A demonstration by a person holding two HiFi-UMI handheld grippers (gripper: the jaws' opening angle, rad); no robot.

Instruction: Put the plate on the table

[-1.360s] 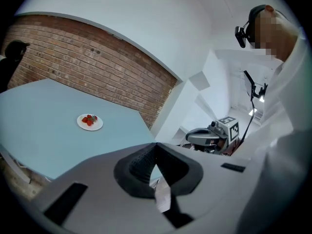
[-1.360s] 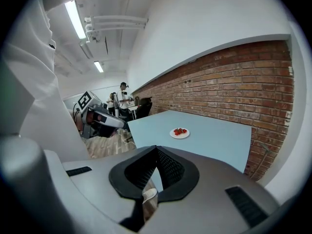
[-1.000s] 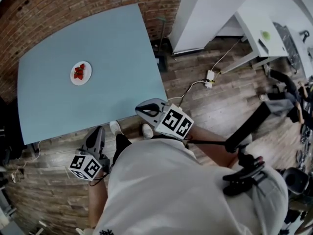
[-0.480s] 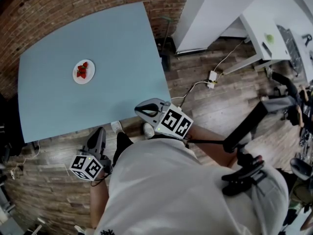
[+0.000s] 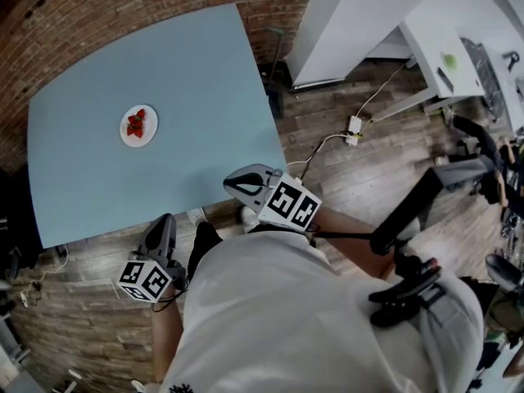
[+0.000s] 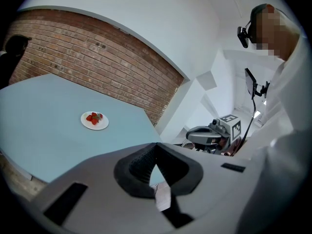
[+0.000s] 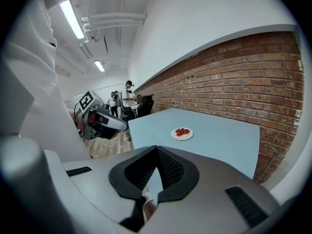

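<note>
A pale blue table [image 5: 188,80] stands with its far edge near a brick wall [image 5: 98,6], on a floor [image 5: 344,178] of wood planks. The plate [image 5: 138,126] sits on the table toward its left part, with red strawberries [image 5: 135,124] on it, well apart from both tools. A white cable [image 5: 323,142] runs over the floor to a white plug block [image 5: 353,126]. At the right stands a white desk [image 5: 434,56]. Strip lamps [image 7: 72,18] glow on the ceiling, and people [image 7: 127,94] stand far off by the wall.

The left gripper [image 6: 156,147] and right gripper [image 7: 156,150] hang short of the table's near edge, jaws pressed together, holding nothing. Each cube [image 5: 295,203] bears black-and-white square markers.
</note>
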